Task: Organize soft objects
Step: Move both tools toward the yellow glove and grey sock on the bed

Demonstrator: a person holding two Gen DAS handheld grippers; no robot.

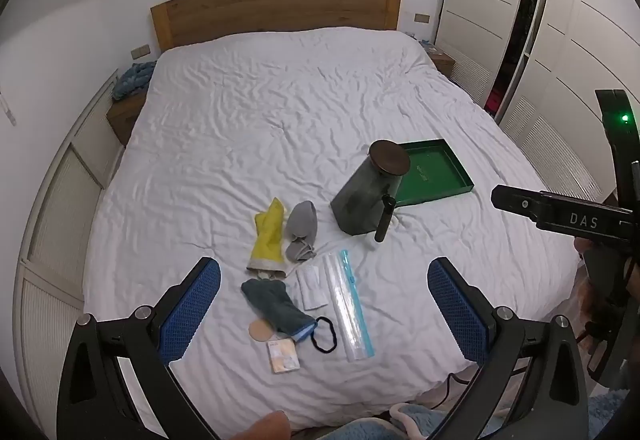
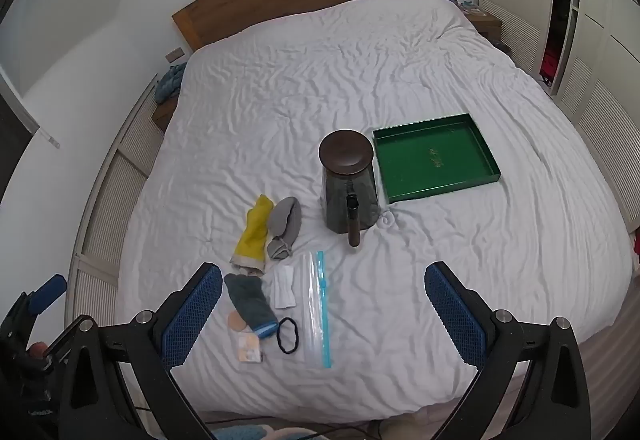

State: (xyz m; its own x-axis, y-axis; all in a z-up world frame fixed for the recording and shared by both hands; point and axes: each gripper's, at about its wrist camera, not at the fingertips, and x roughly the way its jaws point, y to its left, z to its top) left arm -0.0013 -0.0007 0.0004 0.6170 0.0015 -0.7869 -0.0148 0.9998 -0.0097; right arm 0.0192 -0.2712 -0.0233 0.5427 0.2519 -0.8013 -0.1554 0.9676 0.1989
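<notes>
On the white bed (image 1: 280, 127) (image 2: 440, 260) lie a yellow rubber glove (image 1: 269, 236) (image 2: 253, 236), a grey folded cloth (image 1: 302, 230) (image 2: 284, 226), a dark teal towel roll (image 1: 280, 306) (image 2: 250, 304), a black hair tie (image 1: 325, 334) (image 2: 288, 336), a white pad (image 1: 311, 286) (image 2: 285, 290) and a clear zip bag (image 1: 349, 306) (image 2: 317, 310). My left gripper (image 1: 324, 310) hangs open above the small items, touching none. My right gripper (image 2: 323, 310) is also open, empty, above the bed's near edge.
A dark jar with a brown lid (image 1: 370, 191) (image 2: 349, 183) stands beside an empty green tray (image 1: 434, 171) (image 2: 436, 155). A black tube (image 1: 385, 217) (image 2: 353, 220) leans at the jar. A round beige pad (image 1: 259, 330) and a small card packet (image 1: 284, 356) lie near. Wardrobes stand to the right.
</notes>
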